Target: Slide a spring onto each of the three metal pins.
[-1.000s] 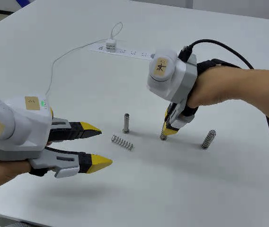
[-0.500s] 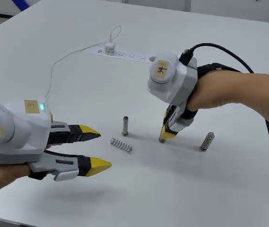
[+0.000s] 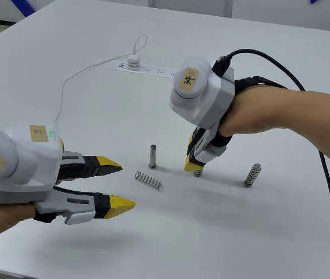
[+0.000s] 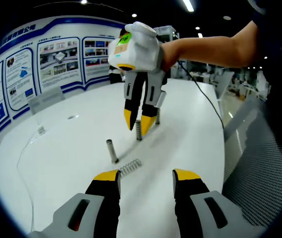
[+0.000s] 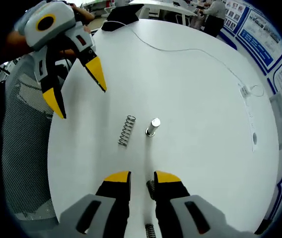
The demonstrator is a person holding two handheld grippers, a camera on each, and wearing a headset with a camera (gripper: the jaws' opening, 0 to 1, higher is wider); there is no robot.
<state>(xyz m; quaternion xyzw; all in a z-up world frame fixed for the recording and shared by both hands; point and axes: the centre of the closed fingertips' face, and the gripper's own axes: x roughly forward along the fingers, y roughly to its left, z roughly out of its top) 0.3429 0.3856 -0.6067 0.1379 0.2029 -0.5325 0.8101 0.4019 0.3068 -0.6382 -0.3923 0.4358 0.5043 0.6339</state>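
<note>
The right gripper (image 3: 193,167) is over the middle pin (image 3: 198,172), which has a spring on it. Its jaws are a little apart, 1 on each side of that spring (image 5: 150,187), and do not seem to squeeze it. The pin on the right (image 3: 252,174) has a spring on it too. The left pin (image 3: 152,156) is bare. The last spring (image 3: 149,179) lies flat on the table (image 3: 66,87), just near of the bare pin. The left gripper (image 3: 116,185) is at the near left with its jaws wide apart, holding nothing, and points at that spring.

I think 2 pins are done and 1 is left. The loose spring is small and round, so a bad pinch could make it roll or pop away. The bare pin looks thin, so a bump could knock it over. A right jaw could also catch the middle spring and pull it up.
</note>
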